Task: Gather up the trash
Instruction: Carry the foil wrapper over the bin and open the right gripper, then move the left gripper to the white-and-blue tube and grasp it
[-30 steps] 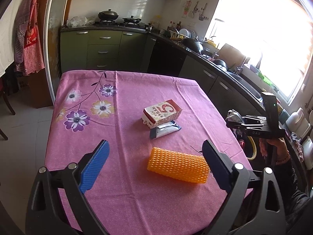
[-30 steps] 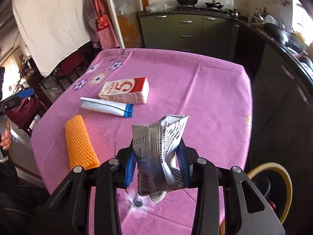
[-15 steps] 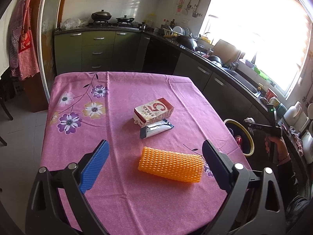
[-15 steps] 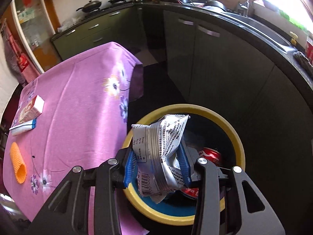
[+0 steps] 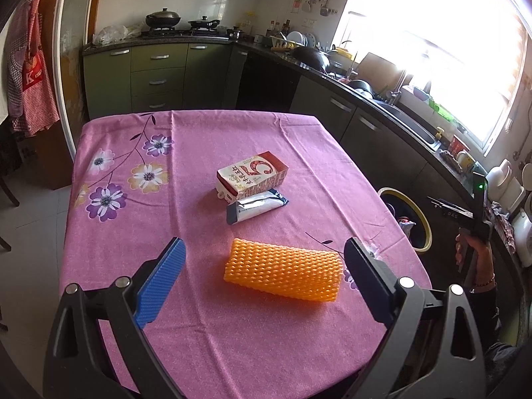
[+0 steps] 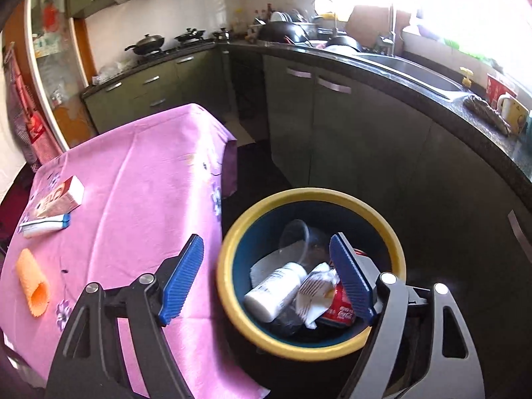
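Pink floral cloth covers the counter [image 5: 186, 299], and the left tool [image 5: 262, 279] hangs over its near edge with its blue pads spread wide and nothing between them. Bare cloth stretches along the left side past the printed flowers to the far edge. Ahead of the left tool lies an orange foam net sleeve [image 5: 282, 272], lengthwise between the two pads but not touched by either. Beyond it, near the middle, a silver-and-blue wrapper [image 5: 256, 207] rests against a red-and-white carton [image 5: 252, 174]. The right edge of the cloth drops off close to the sleeve's right end, and just past that edge on the floor stands a yellow-rimmed bin [image 6: 232, 299]. The right tool [image 6: 269, 279] hovers above the bin's rim, pads spread apart and empty. Inside the bin lie a white bottle [image 6: 276, 291], a crumpled silver wrapper [image 6: 316, 294], a red can [image 6: 339, 309] and a clear cup [image 6: 299, 236]. Dark cabinets [image 6: 365, 139] close in behind the bin.
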`<state>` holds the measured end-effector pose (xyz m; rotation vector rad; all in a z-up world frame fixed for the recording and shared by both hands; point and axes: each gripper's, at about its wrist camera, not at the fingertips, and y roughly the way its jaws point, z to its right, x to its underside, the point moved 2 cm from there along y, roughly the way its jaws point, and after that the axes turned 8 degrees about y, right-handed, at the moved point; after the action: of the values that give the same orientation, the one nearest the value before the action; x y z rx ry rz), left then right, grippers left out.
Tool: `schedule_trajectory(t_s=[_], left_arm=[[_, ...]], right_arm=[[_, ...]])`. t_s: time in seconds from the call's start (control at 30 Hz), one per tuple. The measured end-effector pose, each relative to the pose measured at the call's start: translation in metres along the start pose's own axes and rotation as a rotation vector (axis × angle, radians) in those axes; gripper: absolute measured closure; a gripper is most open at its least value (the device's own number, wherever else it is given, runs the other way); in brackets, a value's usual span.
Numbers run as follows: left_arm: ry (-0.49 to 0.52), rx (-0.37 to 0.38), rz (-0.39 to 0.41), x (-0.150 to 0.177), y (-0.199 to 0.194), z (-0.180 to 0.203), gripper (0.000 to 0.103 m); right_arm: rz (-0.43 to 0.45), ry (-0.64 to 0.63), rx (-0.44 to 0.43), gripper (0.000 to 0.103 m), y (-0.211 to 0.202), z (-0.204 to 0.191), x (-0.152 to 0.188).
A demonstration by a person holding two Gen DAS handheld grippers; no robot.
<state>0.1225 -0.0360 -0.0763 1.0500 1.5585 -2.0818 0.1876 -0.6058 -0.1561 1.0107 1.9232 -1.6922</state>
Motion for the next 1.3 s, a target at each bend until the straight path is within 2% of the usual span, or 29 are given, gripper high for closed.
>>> schedule_trajectory(t_s=[0.2, 0.57, 0.8, 0.93, 1.17, 1.27, 1.3], left_arm=[[0.003, 0.03, -0.049, 0.007, 0.015, 0.002, 0.012], [0.164, 0.101, -0.178, -0.021, 0.089, 0.004, 0.012], [0.188, 0.08, -0.232, -0.033, 0.131, -0.008, 0.013], [0.205, 0.079, -0.255, -0.033, 0.142, -0.007, 0.023], [0.245, 0.112, -0.266, -0.032, 0.144, 0.007, 0.038], [0.262, 0.137, -0.276, -0.031, 0.144, 0.018, 0.049], [0.271, 0.146, -0.28, -0.031, 0.145, 0.021, 0.05]], right_arm=[[-0.008, -0.038, -0.04, 0.024, -0.005, -0.028, -0.001], [-0.046, -0.092, -0.079, 0.023, 0.003, -0.055, 0.016], [-0.071, -0.096, -0.079, 0.023, 0.013, -0.056, 0.02], [-0.089, -0.099, -0.083, 0.023, 0.02, -0.058, 0.022], [-0.108, -0.11, -0.097, 0.022, 0.028, -0.066, 0.025], [-0.113, -0.113, -0.106, 0.022, 0.031, -0.069, 0.024], [-0.114, -0.115, -0.108, 0.022, 0.031, -0.07, 0.023]])
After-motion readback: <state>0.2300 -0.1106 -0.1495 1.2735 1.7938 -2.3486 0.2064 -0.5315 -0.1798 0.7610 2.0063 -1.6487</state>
